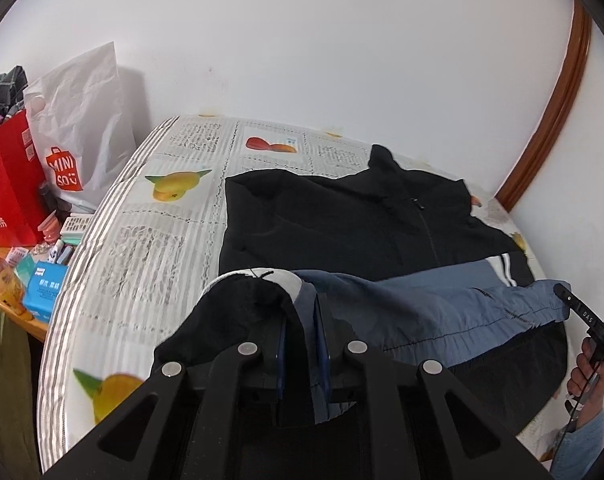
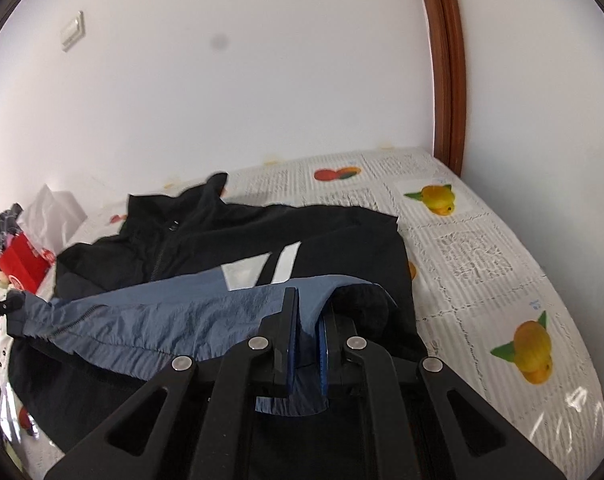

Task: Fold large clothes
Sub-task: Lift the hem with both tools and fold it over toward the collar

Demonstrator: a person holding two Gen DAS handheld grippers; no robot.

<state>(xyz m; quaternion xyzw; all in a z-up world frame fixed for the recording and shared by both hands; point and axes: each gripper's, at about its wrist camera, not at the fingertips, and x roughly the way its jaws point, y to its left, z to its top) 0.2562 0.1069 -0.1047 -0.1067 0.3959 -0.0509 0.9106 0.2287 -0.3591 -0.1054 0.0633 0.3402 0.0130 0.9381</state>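
A black zip jacket (image 1: 342,220) with a blue-grey lower band (image 1: 422,304) and white stripes lies front-up on the bed, collar toward the wall. It also shows in the right wrist view (image 2: 229,232). My left gripper (image 1: 304,320) is shut on one corner of the blue hem and holds it lifted above the jacket. My right gripper (image 2: 308,320) is shut on the other hem corner (image 2: 181,316). The hem hangs stretched between them. The right gripper shows at the left view's right edge (image 1: 582,312).
The bed (image 1: 149,240) has a white newspaper-and-fruit print cover and stands against a white wall. A side table (image 1: 25,312) to the left holds a red bag (image 1: 9,188), a white Miniso bag (image 1: 81,128) and small boxes. A brown door frame (image 2: 446,64) is at the right.
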